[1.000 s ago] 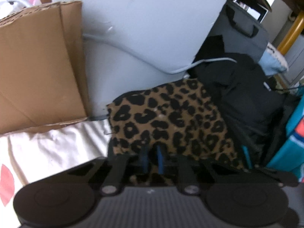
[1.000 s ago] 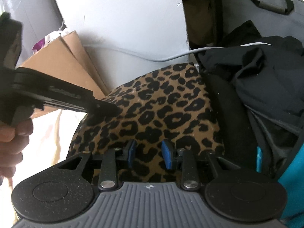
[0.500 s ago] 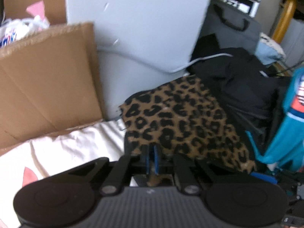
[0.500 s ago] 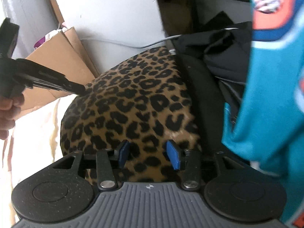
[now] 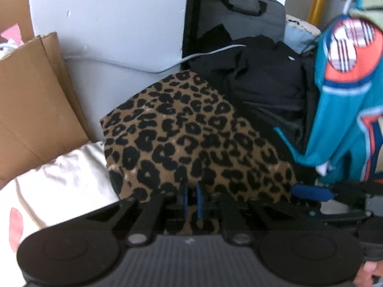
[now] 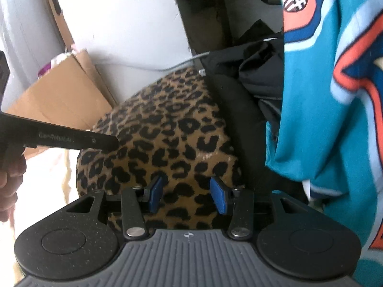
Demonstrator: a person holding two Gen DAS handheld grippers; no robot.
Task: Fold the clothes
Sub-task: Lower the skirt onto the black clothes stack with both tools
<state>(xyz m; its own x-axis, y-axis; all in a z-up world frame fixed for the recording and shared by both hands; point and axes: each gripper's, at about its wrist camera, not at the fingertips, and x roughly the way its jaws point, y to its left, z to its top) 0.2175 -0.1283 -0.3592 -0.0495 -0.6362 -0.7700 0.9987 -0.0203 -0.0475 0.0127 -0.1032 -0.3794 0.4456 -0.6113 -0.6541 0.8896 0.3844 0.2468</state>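
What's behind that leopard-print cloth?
Behind the leopard-print cloth a grey cable runs along a pale wall, with a pile of black clothes to its right. What lies under the cloth is covered.

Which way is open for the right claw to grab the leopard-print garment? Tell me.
Probably straight ahead: the right claw is open with the leopard-print garment directly between and beyond its fingers. The teal jersey hangs to its right, not across the path.
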